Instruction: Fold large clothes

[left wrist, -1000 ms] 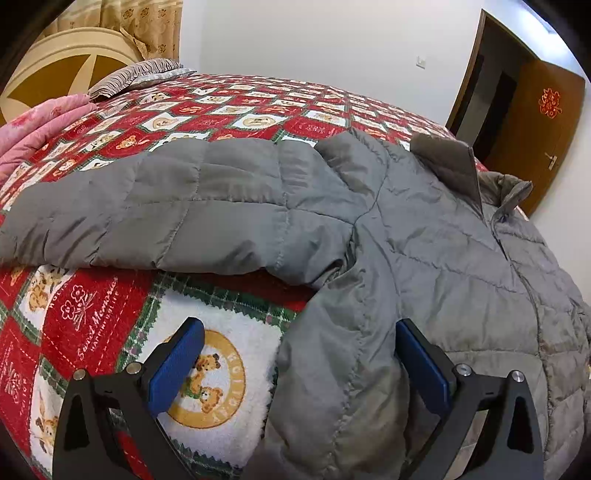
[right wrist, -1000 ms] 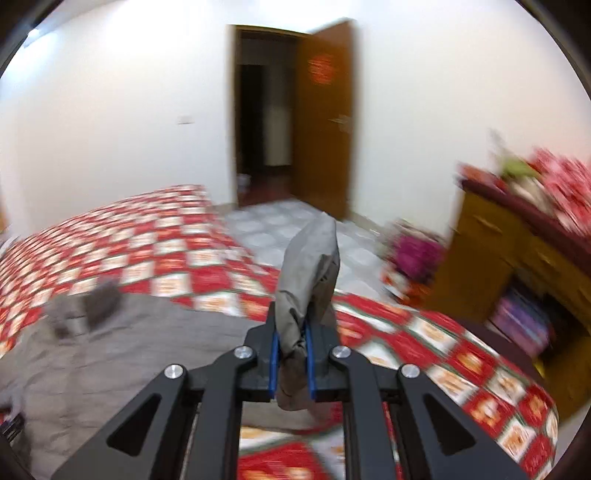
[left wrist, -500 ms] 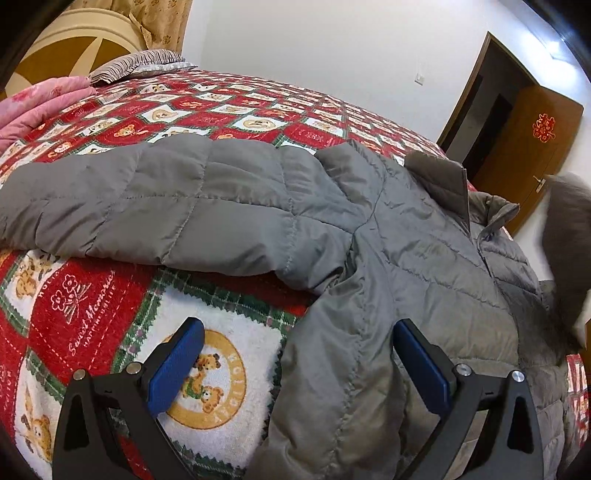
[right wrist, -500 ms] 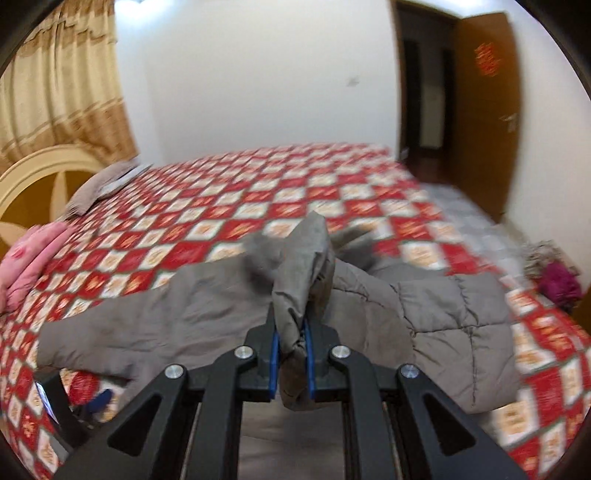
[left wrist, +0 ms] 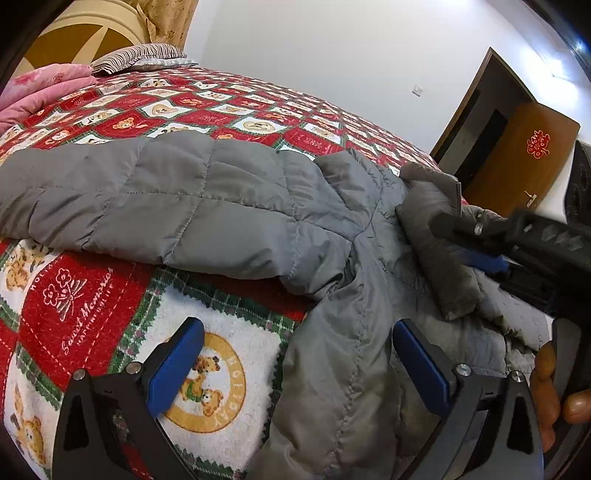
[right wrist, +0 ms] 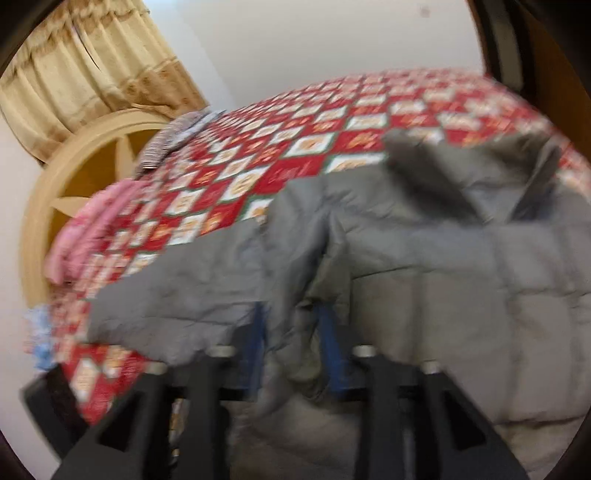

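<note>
A grey quilted puffer jacket (left wrist: 236,206) lies on a red patterned bedspread (left wrist: 85,291), one sleeve stretched to the left. My left gripper (left wrist: 295,365) is open, low over the jacket's side edge and the bedspread, holding nothing. My right gripper (right wrist: 295,354) has the other sleeve's cuff (right wrist: 295,350) between its blue pads; the view is blurred and the jaws look slightly parted. In the left wrist view the right gripper (left wrist: 491,258) lays that sleeve (left wrist: 439,254) across the jacket's chest (right wrist: 461,280).
A pink blanket (left wrist: 40,88) and a striped pillow (left wrist: 140,55) lie by the round headboard (left wrist: 77,33) at the far left. A brown door (left wrist: 524,162) stands open at the right. Curtains (right wrist: 85,70) hang behind the headboard.
My right gripper has swung the sleeve left and down onto the jacket's chest, and its jaws seem to have loosened. My left gripper has stayed open and moved slightly closer to the jacket.
</note>
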The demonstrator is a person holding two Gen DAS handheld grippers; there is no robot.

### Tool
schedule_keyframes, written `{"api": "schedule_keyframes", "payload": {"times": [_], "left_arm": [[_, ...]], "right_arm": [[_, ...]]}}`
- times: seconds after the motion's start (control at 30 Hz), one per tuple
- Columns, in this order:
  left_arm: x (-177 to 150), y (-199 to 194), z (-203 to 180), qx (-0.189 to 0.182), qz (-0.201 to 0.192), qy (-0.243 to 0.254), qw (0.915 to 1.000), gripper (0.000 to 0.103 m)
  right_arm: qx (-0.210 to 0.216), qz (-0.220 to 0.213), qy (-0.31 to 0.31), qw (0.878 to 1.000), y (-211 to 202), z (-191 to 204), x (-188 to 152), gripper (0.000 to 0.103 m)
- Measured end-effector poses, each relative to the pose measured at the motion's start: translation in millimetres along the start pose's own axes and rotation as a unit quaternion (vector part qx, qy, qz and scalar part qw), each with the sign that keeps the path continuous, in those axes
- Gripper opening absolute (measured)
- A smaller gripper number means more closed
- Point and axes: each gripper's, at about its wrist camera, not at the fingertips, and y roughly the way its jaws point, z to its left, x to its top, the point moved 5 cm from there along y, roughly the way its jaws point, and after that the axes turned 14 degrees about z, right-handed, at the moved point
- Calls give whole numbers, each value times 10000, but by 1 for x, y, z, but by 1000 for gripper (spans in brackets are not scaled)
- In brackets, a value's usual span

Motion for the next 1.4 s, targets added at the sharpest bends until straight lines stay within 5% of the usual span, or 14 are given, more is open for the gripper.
{"api": "schedule_keyframes", "payload": {"times": [0.03,0.13,0.23,0.33,0.4,0.67,0.8,0.9,1.07,1.23,1.33,1.4], "left_arm": [[0,0,0,8,4,4,10000,102],[0,1,0,36,18,15,10000,102],[0,2,-1,84,33,34,10000,102],[0,3,-2,147,51,57,9999,102],[0,4,-3,204,70,75,9997,102],[-1,14,-12,842,310,340,9954,102],[-3,20,-24,1506,567,759,9840,102],[7,10,-33,1131,999,700,9861,102],[53,-28,-69,612,75,318,9976,102],[75,17,-105,1266,-61,655,9898,102],[66,49,-96,1981,110,667,9779,102],[51,74,-82,2040,306,588,9767,102]], "right_arm": [[250,-38,76,9997,-5,0,-1,59],[283,-535,-4,9982,-44,-3,-2,60],[-740,-1136,-37,9908,-96,-28,-10,60],[-2244,-1481,375,9625,-140,-78,-23,60],[-2738,-1534,781,9462,-157,-117,-34,62],[-2960,-741,1843,9343,-119,-220,-83,60],[-2939,-712,1752,9369,-115,-217,-85,68],[-2944,-734,1723,9372,-115,-215,-86,70],[-2963,-763,1711,9365,-115,-214,-86,72],[-3005,-765,1677,9358,-113,-219,-87,73],[-2994,-776,1678,9360,-113,-219,-86,74],[-2994,-774,1662,9363,-112,-219,-86,74]]}}
